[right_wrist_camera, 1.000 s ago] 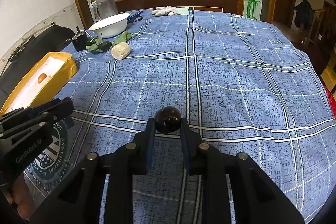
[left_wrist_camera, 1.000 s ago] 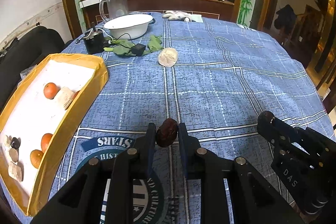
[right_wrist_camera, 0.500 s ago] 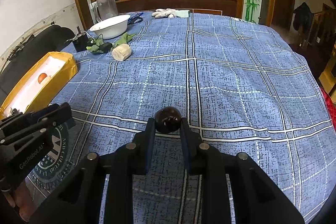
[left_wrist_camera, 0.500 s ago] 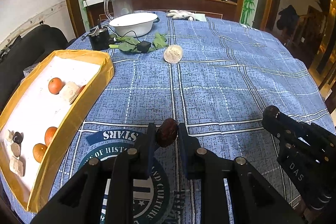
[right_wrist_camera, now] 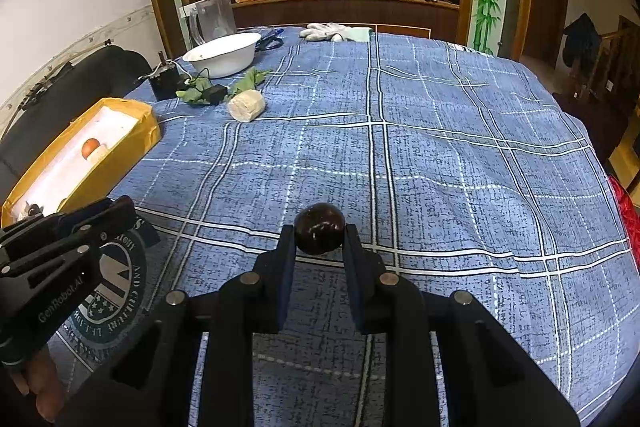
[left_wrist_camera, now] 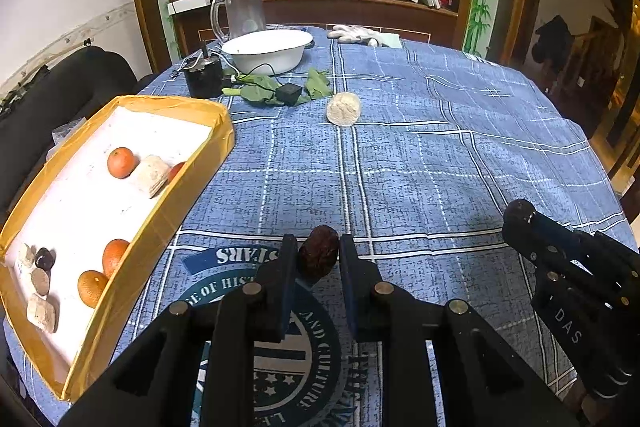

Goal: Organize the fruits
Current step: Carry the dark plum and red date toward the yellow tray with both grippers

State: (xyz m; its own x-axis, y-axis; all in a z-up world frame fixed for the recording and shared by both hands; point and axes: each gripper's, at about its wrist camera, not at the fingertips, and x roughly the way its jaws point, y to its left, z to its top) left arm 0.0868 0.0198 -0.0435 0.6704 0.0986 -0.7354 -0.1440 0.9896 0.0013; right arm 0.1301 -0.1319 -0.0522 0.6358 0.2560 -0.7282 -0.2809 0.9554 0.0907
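A wrinkled, dark reddish-brown fruit is clamped between the narrow-set jaws of the left gripper, above the round printed emblem on the blue checked cloth that covers the worktop. A smooth, round, near-black fruit is pinched in the same way by the jaws of the right gripper, over a white stripe of the cloth. In the left wrist view the right gripper is seen at the lower right edge; in the right wrist view the left gripper is seen at the lower left, with part of a hand below it.

A yellow-walled box with a white floor is set at the left side of the worktop. In it, 4 oranges are seen, 1 of them at the far end just beside a pale block; near the close end, a small dark fruit and several more pale pieces are gathered.

Farther back on the cloth, a pale round lump is lying alone. Behind it, green leaves, a small black block with a cable, a white bowl, a clear jug and a pair of white gloves are seen.
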